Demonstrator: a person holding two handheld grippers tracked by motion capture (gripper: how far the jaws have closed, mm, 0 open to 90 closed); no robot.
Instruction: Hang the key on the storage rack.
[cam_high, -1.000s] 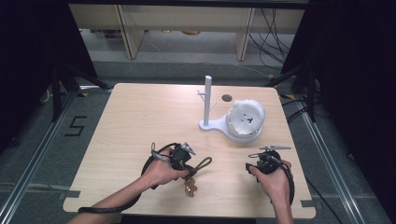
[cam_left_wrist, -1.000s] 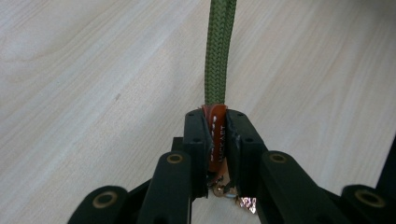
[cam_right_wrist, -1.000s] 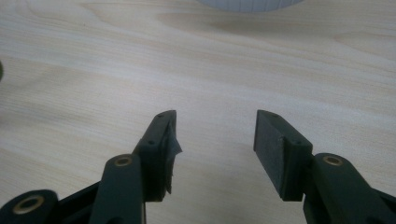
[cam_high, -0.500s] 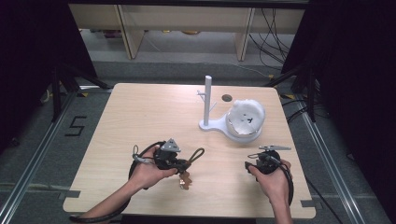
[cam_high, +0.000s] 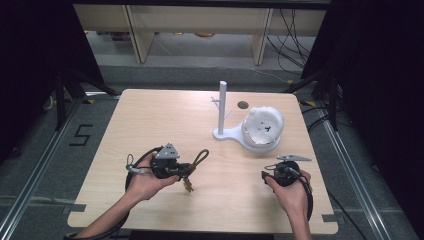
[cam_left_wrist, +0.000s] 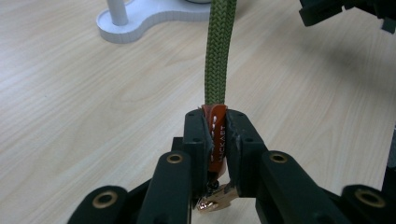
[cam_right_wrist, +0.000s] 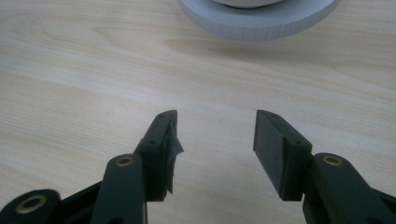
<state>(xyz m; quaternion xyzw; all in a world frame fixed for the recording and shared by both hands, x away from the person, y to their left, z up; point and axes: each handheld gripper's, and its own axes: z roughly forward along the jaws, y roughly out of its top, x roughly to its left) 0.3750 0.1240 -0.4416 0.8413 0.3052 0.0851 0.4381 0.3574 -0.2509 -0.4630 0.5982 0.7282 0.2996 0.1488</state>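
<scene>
Your left hand (cam_high: 145, 181) is gripping the black two-jaw left gripper (cam_high: 186, 172) low over the table, its jaws pointing toward your right and clamping tight on something. Your right hand (cam_high: 290, 192) is holding the black two-jaw right gripper (cam_high: 269, 171) with its jaws standing apart, nothing between them.

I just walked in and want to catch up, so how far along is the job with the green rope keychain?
Done: the left gripper is shut on the keychain's orange tab, the green rope lifted off the table. In hand: carrying it; the clasp dangles below. Left: probably hanging it on the white stand, whose hook looks bare. The right gripper rests open, holding nothing.
</scene>
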